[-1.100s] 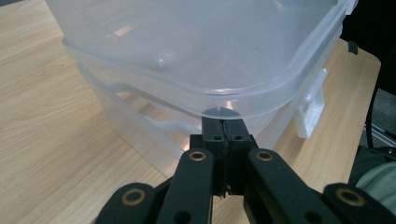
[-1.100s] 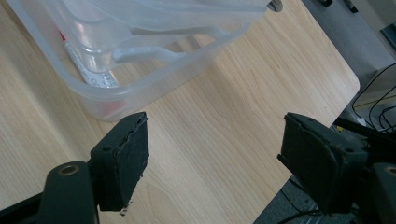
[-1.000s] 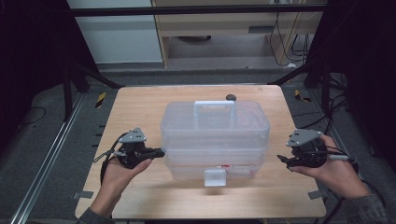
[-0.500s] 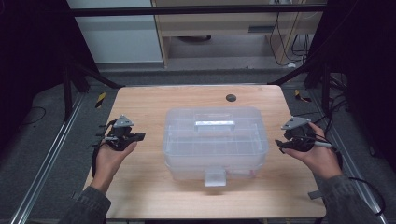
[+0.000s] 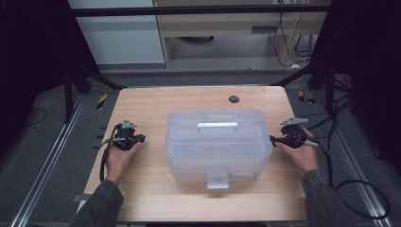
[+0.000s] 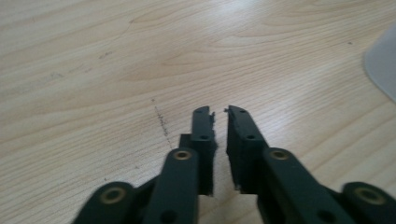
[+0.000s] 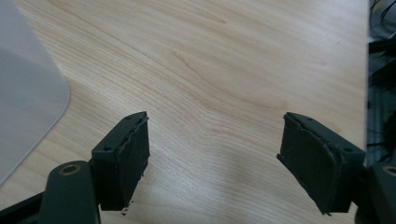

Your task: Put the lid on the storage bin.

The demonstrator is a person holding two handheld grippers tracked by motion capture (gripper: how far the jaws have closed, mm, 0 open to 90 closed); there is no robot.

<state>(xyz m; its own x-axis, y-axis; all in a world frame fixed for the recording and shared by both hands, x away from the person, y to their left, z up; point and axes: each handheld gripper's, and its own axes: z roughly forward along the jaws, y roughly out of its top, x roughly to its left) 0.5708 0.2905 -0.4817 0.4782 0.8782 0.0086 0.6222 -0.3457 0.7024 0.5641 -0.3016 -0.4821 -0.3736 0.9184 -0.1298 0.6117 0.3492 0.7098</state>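
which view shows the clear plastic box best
The high view: the whole clear plastic box sits mid-table with lid handle and front latch visible. Each gripper view catches just a rounded corner of it at the frame edge.

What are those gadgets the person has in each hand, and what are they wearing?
Each hand carries a black gripper: the left gripper and right gripper have a grey three-cornered plate on top and a trailing black cable. Up close, the flat black fingers hang on arms with brass-coloured pivots. The sleeves are dark grey.
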